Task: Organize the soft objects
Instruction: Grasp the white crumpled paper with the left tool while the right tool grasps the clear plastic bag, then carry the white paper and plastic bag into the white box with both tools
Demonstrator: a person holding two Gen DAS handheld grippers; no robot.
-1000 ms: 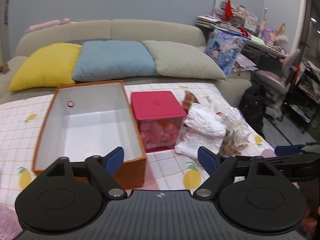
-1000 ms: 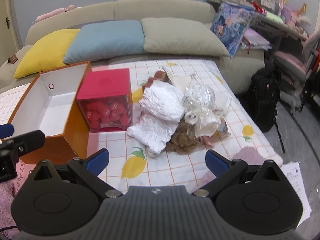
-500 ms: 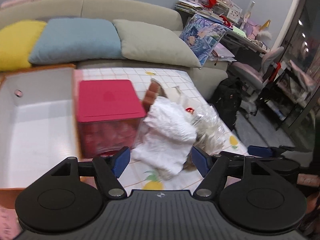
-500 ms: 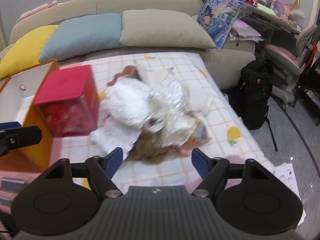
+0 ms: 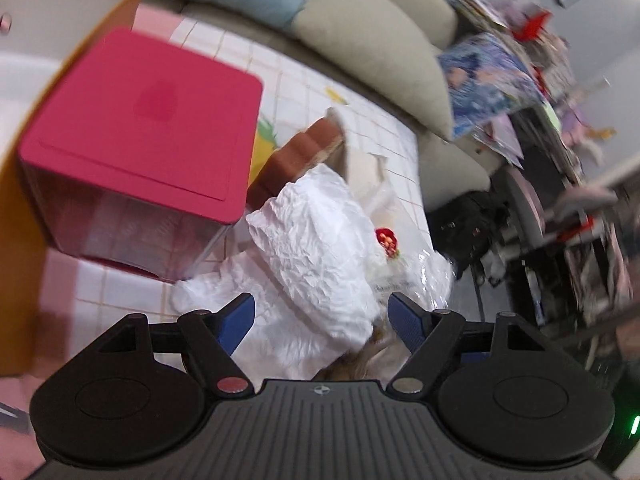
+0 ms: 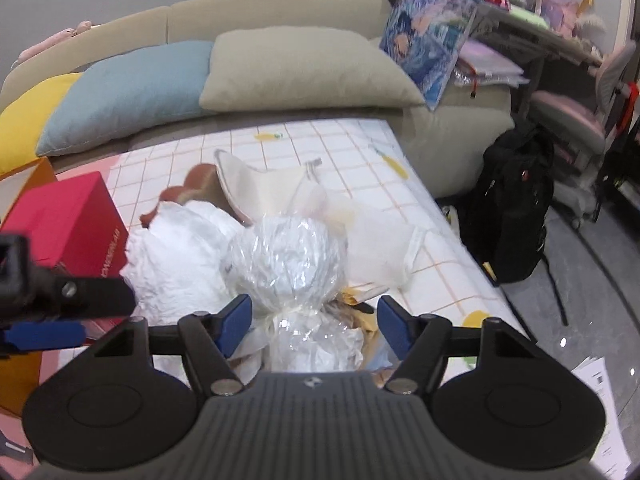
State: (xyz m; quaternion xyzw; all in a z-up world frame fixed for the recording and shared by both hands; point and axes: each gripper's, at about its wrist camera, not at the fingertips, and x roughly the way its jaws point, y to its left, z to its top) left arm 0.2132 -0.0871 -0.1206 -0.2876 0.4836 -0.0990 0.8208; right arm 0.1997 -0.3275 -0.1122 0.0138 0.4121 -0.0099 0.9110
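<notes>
A pile of soft things lies on the checked cloth to the right of a red-lidded clear box (image 5: 140, 120). My left gripper (image 5: 320, 316) hangs low over the white crumpled bundle (image 5: 316, 240). Its jaws are opening, the bundle lies between the blue pads, and neither pad presses on it. A brown plush piece (image 5: 296, 160) sticks out behind the bundle. My right gripper (image 6: 314, 320) is over the clear plastic-wrapped bundle (image 6: 288, 264). Its jaws are closing with the plastic between them, and the pads are still apart from it. The white bundle (image 6: 176, 256) lies just to its left.
The orange cardboard box (image 5: 16, 240) stands left of the red-lidded box (image 6: 68, 220). Blue and beige pillows (image 6: 304, 68) line the sofa behind. A black backpack (image 6: 512, 208) sits on the floor at the right, with a chair and cluttered desk beyond. Papers (image 6: 600, 384) lie on the floor.
Both grippers came down and closer onto the pile. The left view swung right off the orange box and rolled. The right jaws narrowed around the plastic-wrapped bundle.
</notes>
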